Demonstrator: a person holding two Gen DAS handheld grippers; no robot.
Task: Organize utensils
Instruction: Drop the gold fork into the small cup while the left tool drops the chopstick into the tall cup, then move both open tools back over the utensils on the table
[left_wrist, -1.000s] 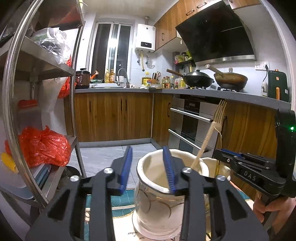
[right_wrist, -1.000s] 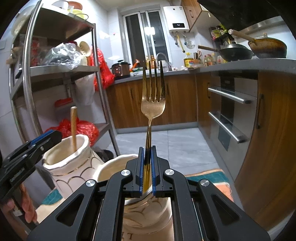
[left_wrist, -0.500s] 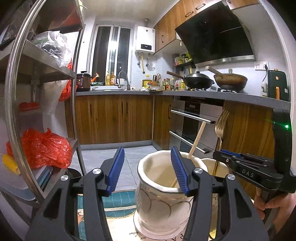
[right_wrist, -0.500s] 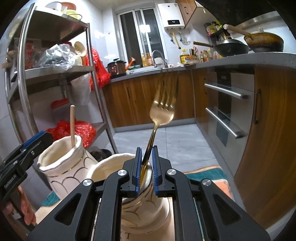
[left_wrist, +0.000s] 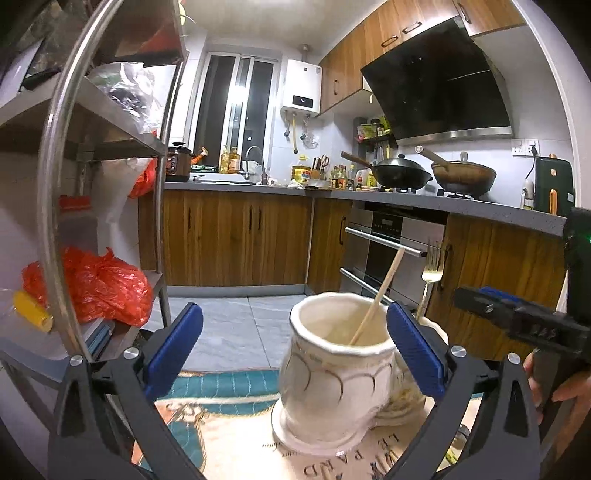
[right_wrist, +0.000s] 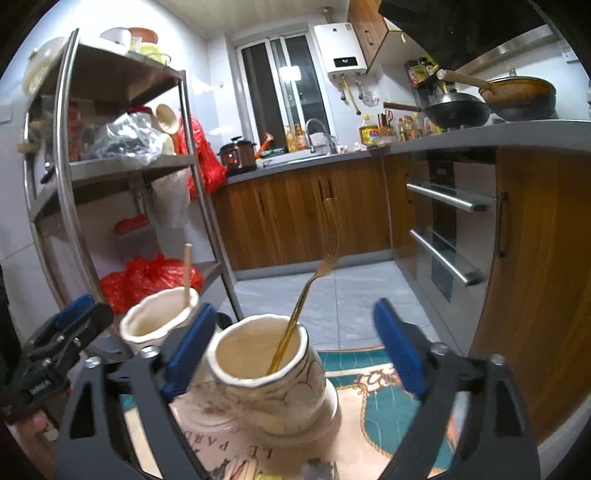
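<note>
Patterned teal cloth under jars; wooden kitchen cabinets behind.

Two ceramic jars stand side by side on a cloth: the left jar holds a chopstick, the right jar holds a fork.

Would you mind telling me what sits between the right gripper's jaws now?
In the right wrist view, the right gripper stands open around a cream jar holding the gold fork; neither pad touches them.
</note>
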